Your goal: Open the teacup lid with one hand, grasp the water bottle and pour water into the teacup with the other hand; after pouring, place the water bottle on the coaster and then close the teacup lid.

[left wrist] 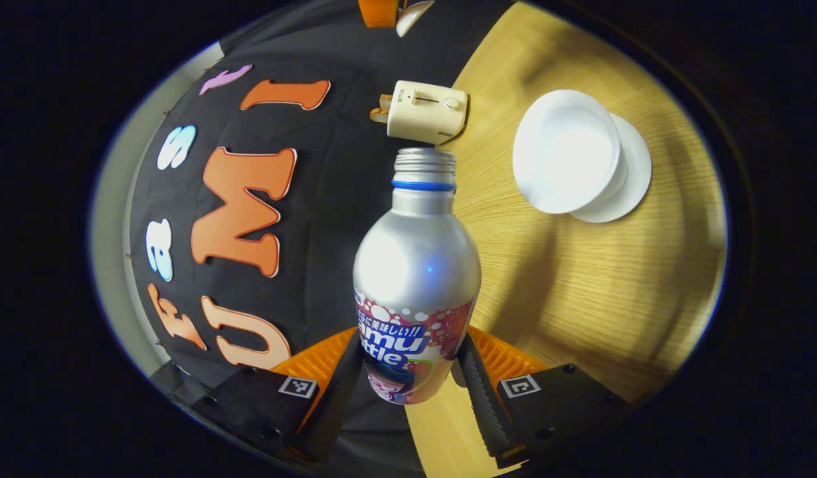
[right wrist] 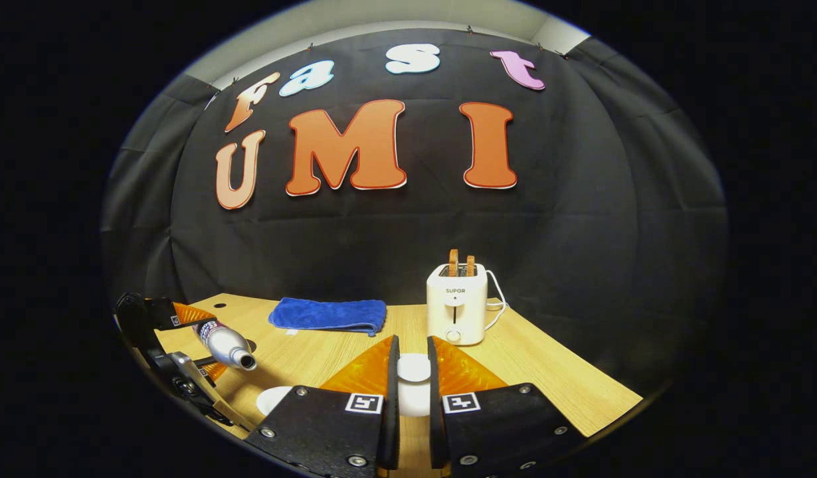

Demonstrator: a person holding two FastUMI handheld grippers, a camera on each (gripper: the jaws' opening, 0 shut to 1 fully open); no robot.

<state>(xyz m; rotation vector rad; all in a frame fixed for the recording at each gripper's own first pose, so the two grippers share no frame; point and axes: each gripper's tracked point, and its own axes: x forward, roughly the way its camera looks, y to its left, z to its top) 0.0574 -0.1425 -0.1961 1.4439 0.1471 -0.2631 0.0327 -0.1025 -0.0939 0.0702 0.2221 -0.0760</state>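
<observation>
Both gripper-mounted, sharing toaster (left wrist: 425, 111) and table (left wrist: 581, 292)

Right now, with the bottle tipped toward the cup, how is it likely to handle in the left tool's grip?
The water bottle looks like smooth bare metal above its label, so it may slip; the left tool clamps the labelled base. The body is round, so it would probably roll if dropped. Its mouth is uncapped, so any jolt could spill before it reaches the teacup.

In the left gripper view the water bottle's (left wrist: 415, 279) base is hidden between the gripper's (left wrist: 408, 378) fingers; the teacup (left wrist: 564, 151) covers most of the saucer (left wrist: 631, 169) beneath it; in the right gripper view the lid (right wrist: 414, 367) shows partly between the right gripper's (right wrist: 408, 372) fingers; the teacup (right wrist: 273, 399) is largely hidden behind them.
</observation>
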